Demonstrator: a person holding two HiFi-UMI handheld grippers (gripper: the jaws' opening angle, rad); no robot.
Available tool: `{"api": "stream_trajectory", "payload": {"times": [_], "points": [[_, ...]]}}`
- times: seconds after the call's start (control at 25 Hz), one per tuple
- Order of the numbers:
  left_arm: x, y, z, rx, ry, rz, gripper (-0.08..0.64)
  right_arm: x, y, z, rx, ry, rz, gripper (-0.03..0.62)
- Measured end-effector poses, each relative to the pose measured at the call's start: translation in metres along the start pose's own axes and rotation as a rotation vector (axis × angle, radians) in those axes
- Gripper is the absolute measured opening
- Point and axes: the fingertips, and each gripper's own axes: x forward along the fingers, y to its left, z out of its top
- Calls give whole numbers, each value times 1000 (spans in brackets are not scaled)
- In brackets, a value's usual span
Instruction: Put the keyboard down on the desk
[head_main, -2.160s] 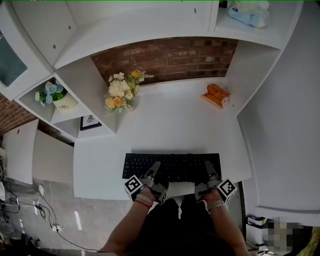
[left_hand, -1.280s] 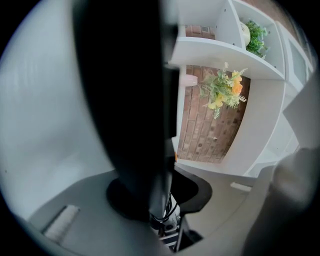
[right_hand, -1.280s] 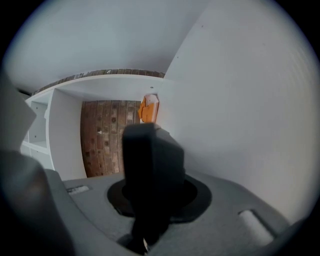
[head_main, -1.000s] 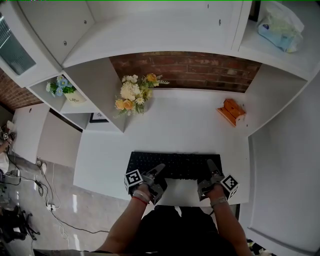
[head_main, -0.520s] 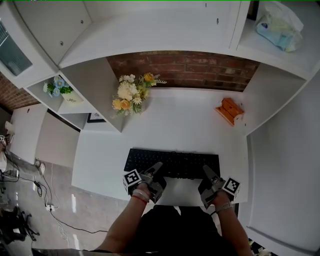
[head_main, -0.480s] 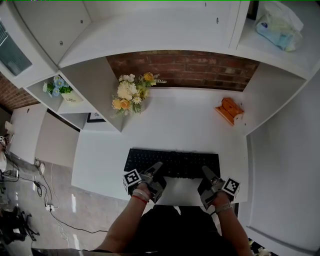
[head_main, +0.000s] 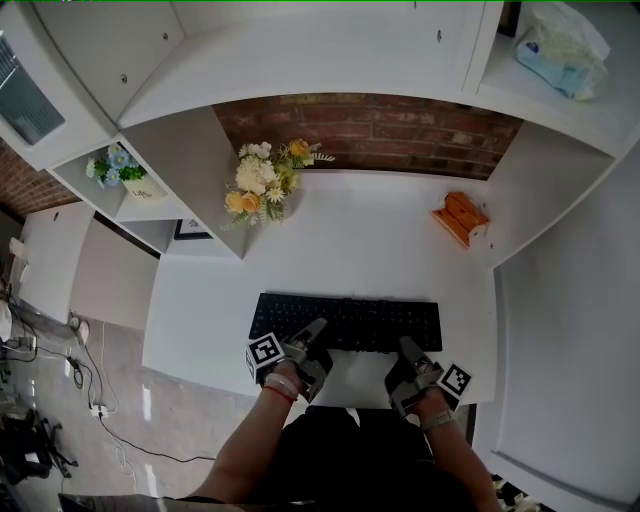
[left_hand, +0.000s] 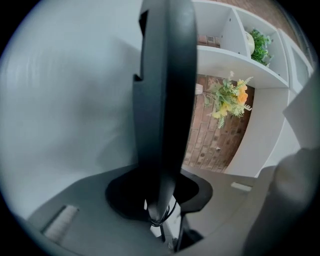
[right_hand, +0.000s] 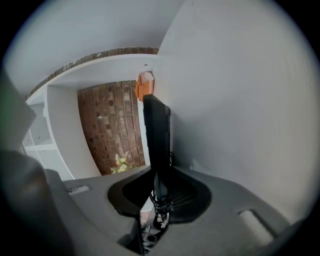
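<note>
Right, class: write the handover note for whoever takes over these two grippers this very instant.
Left gripper: on the near edge of the keyboard, jaws opening.
Right gripper: the same edge is between its jaws, which are closing.
Keyboard: appears to lie flat on the desk, near the front.
Done: the keyboard looks set down.
Left to do: release both ends and draw the grippers clear.

Stock as it stood: one desk (head_main: 350, 250); one keyboard (head_main: 345, 322); flowers came to two, one bouquet (head_main: 258, 180) and one potted plant (head_main: 118, 172); one orange object (head_main: 458, 217); one picture frame (head_main: 190, 230); one tissue pack (head_main: 560, 45).
</note>
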Motion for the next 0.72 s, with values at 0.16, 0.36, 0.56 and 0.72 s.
{"api": "stream_trajectory", "payload": {"times": [0.16, 0.36, 0.56, 0.72], "points": [[-1, -7, -4, 81, 57, -26, 147, -1, -3, 1, 29, -29, -5, 71], [-7, -17, -18, 173, 159, -75, 224, -1, -2, 1, 54, -53, -4, 67], [-16, -18, -44, 257, 289, -106, 267, -1, -2, 2, 62, -66, -4, 67], [-27, -16, -68, 385, 434, -83, 266, 0, -1, 2, 65, -70, -5, 67]]}}
